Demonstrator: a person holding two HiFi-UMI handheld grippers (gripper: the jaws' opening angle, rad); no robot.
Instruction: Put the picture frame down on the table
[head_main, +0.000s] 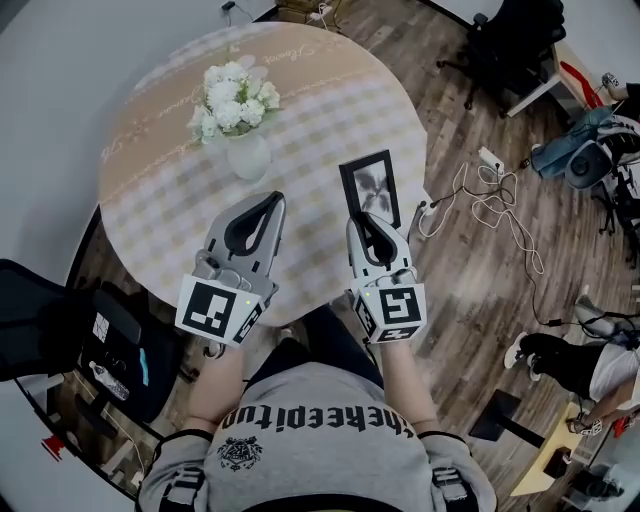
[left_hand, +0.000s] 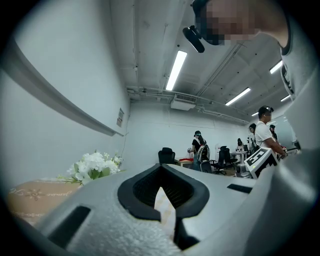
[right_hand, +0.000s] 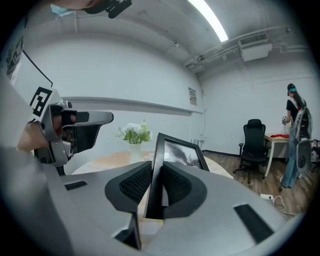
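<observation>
A black picture frame (head_main: 370, 188) with a grey photo is held over the right part of the round table (head_main: 330, 110). My right gripper (head_main: 372, 224) is shut on the frame's lower edge. In the right gripper view the frame (right_hand: 176, 152) stands upright between the ribbed pads (right_hand: 134, 182), and its photo faces right. Whether its bottom touches the tablecloth is hidden. My left gripper (head_main: 268, 202) hovers over the table's near edge to the frame's left. It is shut with nothing in it (left_hand: 161, 170).
A white vase (head_main: 247, 156) of white flowers (head_main: 232, 100) stands mid-table, beyond the left gripper. Cables and a power strip (head_main: 490, 160) lie on the wood floor to the right. A black office chair (head_main: 510, 45) is at the far right and a dark chair (head_main: 60, 330) at the near left.
</observation>
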